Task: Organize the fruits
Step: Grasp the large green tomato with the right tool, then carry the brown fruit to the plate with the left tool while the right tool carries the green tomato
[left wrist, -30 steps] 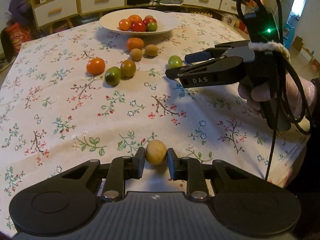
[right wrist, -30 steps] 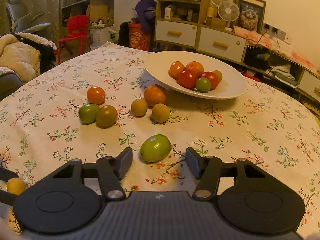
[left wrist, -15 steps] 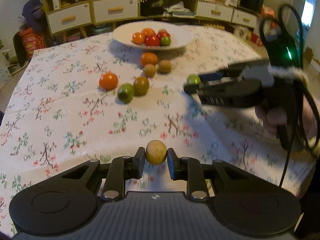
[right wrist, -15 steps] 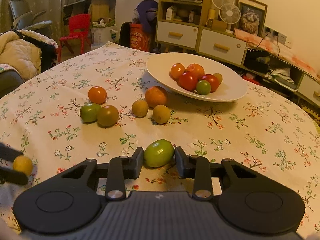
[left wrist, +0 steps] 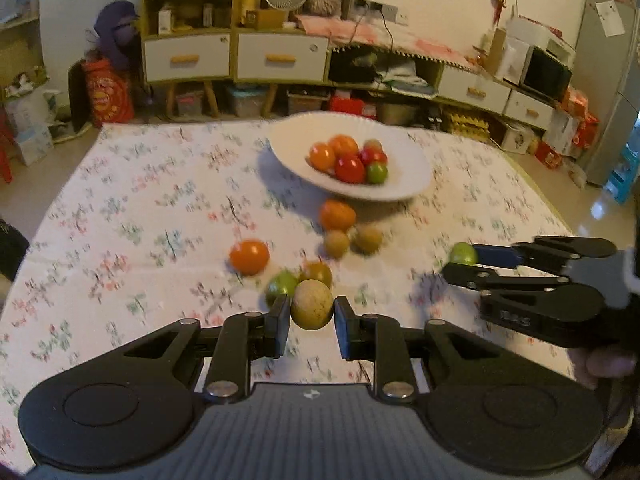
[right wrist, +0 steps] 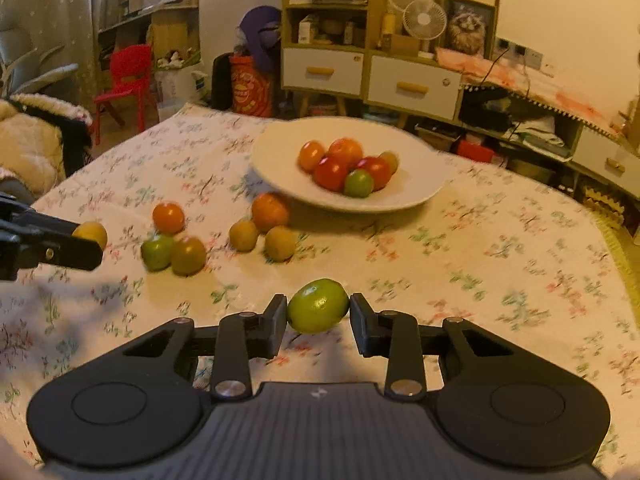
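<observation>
Left wrist: left hand-held gripper (left wrist: 311, 316) clamps tan fruit (left wrist: 311, 305) w/ both pads.

blurred: tablecloth (left wrist: 120, 240) print | cut off: right hand-held gripper (left wrist: 460, 264) body

Open cloth in front, loose fruits before the bowl

The flowered tablecloth (right wrist: 500, 248) lies bare on the right side up to the wide white bowl (right wrist: 416, 196). Six loose round fruits, among them an orange tomato (right wrist: 168, 217) and a bigger orange fruit (right wrist: 270, 211), stand between the left side and the bowl.
</observation>
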Motion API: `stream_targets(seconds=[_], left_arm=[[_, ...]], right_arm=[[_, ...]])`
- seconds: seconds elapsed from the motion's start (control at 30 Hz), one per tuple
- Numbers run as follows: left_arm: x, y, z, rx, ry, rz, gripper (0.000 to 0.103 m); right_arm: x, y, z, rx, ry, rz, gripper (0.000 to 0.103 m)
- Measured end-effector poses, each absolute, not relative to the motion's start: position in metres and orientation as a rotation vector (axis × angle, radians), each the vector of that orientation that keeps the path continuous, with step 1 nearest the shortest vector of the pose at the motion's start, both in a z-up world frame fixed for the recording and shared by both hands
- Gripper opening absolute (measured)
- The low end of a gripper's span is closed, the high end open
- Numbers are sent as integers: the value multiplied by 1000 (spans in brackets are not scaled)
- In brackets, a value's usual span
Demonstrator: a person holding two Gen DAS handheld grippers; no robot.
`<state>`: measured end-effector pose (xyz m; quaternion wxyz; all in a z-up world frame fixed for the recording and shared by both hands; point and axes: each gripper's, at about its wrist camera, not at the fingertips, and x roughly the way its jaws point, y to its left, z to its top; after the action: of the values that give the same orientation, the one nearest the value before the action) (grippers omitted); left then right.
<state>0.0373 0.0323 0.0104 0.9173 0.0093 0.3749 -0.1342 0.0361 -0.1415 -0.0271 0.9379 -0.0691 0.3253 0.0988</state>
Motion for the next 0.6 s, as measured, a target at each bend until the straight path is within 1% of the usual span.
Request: stream_targets(seconds=[0.27, 0.6], left_arm=[[61, 23, 28, 97, 732, -289, 25], [112, 13, 43, 80, 675, -319, 25]], right_arm=[[53, -160, 5, -173, 635, 181, 31], [89, -172, 15, -115, 577, 156, 31]])
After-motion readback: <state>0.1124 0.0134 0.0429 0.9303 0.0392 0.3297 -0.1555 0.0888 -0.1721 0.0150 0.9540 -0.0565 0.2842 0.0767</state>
